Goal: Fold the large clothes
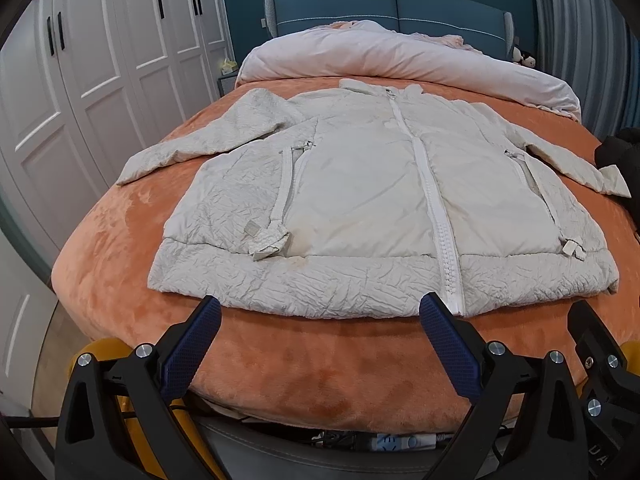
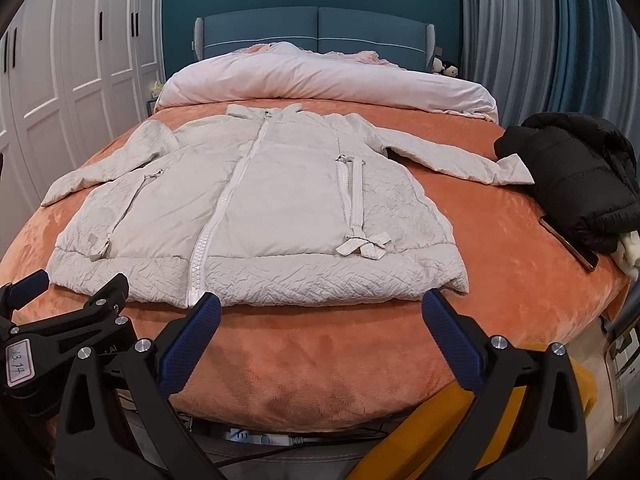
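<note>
A cream padded jacket (image 1: 360, 200) lies flat and zipped on the orange bedspread, collar far, hem near, both sleeves spread out to the sides. It also shows in the right wrist view (image 2: 256, 204). My left gripper (image 1: 320, 312) is open and empty, just short of the hem near the zip's lower end. My right gripper (image 2: 320, 308) is open and empty, just short of the hem's right half. The left gripper's body (image 2: 68, 320) shows at the right wrist view's lower left.
The orange bedspread (image 1: 120, 248) covers a bed with a rolled pink duvet (image 1: 400, 60) at the head. A black jacket (image 2: 576, 184) and a phone (image 2: 568, 244) lie on the bed's right side. White wardrobes (image 1: 80, 80) stand left; curtains (image 2: 540, 20) hang right.
</note>
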Available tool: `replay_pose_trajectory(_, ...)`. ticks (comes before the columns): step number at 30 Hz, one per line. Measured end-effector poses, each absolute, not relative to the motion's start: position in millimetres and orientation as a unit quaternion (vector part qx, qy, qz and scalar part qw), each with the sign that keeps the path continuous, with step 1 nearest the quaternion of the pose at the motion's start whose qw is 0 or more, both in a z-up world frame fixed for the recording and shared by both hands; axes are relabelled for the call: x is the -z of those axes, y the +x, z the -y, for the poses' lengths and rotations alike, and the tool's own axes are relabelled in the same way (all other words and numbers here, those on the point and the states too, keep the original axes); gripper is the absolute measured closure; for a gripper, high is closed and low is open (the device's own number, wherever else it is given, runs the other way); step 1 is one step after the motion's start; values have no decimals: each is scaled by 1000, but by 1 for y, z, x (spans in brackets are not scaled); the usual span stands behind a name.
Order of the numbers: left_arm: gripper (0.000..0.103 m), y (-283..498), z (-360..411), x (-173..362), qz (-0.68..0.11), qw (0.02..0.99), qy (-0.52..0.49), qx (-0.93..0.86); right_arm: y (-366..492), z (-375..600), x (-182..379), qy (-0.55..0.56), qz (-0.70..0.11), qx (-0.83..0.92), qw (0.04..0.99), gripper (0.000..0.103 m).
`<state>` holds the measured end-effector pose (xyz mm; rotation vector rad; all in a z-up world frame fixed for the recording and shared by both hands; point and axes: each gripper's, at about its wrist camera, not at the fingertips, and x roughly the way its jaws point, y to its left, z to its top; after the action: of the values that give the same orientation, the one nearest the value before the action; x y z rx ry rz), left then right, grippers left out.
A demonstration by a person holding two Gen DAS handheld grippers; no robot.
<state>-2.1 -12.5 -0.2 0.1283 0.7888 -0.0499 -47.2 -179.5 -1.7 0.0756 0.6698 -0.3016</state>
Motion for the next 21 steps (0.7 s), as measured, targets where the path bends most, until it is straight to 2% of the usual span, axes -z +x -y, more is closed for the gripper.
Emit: replay_pose_trajectory(21,7,-3,14,2,-385,920,63,24,-47,179,4,39,-329,147,932,5)
